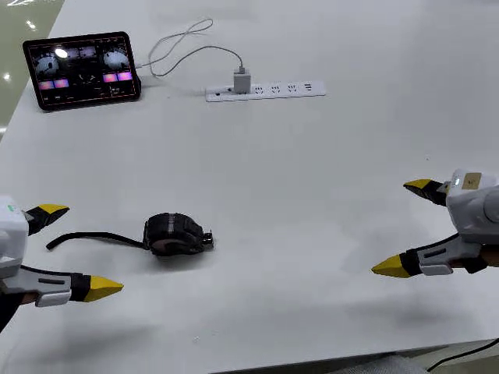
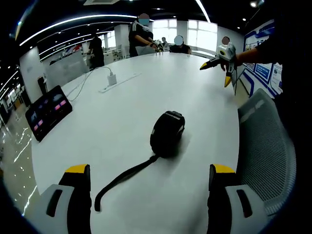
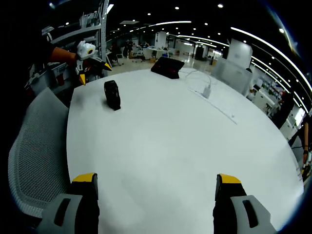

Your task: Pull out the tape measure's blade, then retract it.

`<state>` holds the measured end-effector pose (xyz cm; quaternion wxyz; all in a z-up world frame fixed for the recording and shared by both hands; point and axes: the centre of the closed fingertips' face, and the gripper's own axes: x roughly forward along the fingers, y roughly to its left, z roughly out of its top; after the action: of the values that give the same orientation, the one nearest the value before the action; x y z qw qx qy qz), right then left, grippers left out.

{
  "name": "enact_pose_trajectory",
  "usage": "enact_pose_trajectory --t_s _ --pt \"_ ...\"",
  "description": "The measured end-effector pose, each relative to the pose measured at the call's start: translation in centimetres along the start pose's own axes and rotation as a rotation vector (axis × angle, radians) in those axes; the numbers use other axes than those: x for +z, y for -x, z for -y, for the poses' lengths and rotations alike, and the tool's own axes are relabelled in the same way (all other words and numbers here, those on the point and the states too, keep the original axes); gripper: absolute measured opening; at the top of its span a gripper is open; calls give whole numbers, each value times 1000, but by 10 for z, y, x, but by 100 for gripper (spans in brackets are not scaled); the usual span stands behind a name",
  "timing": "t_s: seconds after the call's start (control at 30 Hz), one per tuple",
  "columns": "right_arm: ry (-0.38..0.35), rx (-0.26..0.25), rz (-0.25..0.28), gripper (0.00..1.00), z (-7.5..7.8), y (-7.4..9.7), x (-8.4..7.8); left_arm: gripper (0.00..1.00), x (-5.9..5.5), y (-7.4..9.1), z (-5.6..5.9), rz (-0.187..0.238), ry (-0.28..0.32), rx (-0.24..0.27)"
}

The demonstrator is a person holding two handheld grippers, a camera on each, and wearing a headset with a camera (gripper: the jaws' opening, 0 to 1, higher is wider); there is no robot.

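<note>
status: nothing done yet, as far as i can see. tape measure (image 1: 175,234) lies on the white table (image 1: 312,171) near the front edge, between the two grippers and closer to the left one. blade looks fully inside the case, no length of it out. black wrist strap (image 1: 93,238) trails off toward the left gripper (image 1: 76,249). there's a small metallic bit on the case end facing the right gripper (image 1: 402,226). probably the blade hook, too small to be sure.

left gripper: jaws spread wide, holding nothing, near the strap end, lined up on the case in its own view. right gripper: jaws spread too, empty, well apart from the case.

left to do, my read: pin the case, catch the hook, pull, then let it retract. so all of it. tablet (image 1: 82,68) and power strip (image 1: 265,89) sit at the far side, out of the way.
</note>
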<state>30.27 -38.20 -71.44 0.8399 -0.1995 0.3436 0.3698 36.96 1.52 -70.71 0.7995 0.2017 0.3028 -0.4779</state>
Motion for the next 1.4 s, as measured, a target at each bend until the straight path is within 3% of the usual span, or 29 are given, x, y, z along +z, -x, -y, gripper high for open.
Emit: enact_pose_trajectory --t_s 0.17,0.43,0.67,0.9,1.03,1.13,1.2,1.4 --pt "15 24 7 99 -2 -9 11 99 9 -8 1 -17 -43 -35" --pt "5 91 46 99 -14 -25 32 99 23 -27 12 -55 -125 -120" --pt "44 128 49 99 -22 -40 48 99 42 -39 20 -72 -202 -184" --pt "87 154 48 99 -25 -53 64 97 54 -52 20 -81 -258 -220" --pt "113 171 52 99 -29 -60 75 96 56 -59 22 -99 -297 -237" --pt "140 186 47 99 -34 -69 81 93 51 -65 22 -144 -404 -246" --pt "149 195 42 99 -36 -73 84 94 53 -66 28 -144 -384 -266" --pt "176 214 41 99 -41 -85 91 92 54 -74 28 -164 -413 -284"
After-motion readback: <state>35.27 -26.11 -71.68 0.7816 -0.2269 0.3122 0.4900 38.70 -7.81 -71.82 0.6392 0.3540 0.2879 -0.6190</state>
